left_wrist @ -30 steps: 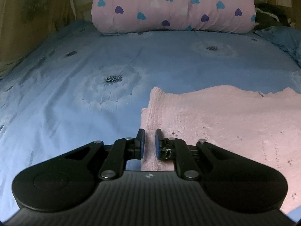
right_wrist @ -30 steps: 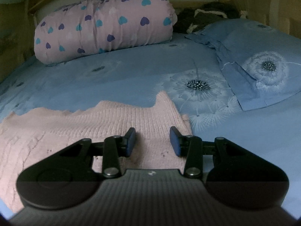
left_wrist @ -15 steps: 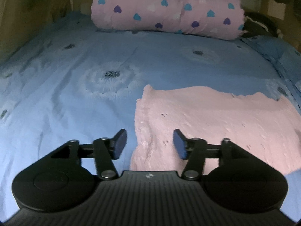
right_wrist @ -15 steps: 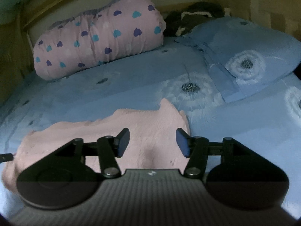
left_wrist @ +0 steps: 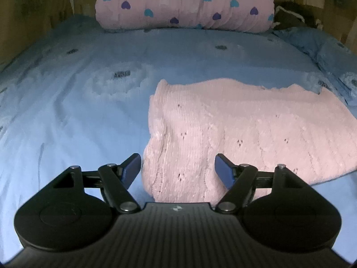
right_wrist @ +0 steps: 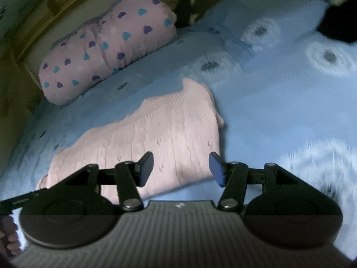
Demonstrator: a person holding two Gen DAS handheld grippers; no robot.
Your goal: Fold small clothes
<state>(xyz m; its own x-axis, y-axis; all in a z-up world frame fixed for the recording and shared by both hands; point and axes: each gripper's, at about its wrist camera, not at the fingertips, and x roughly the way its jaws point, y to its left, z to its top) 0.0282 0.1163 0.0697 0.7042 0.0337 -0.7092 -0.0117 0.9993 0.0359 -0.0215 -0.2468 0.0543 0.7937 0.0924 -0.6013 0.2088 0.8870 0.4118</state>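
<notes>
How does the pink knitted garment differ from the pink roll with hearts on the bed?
The pink knitted garment lies flat and folded on the blue sheet close to the tongs; the heart-print roll is thick and bundled at the far end of the bed. The garment is one plain colour with small knitted holes; the roll carries blue and purple hearts. The garment has a ribbed knit surface; the roll looks smooth and padded. Both are pale pink.

Opening left gripper (left_wrist: 177,167) above pink knit (left_wrist: 245,129)
</notes>
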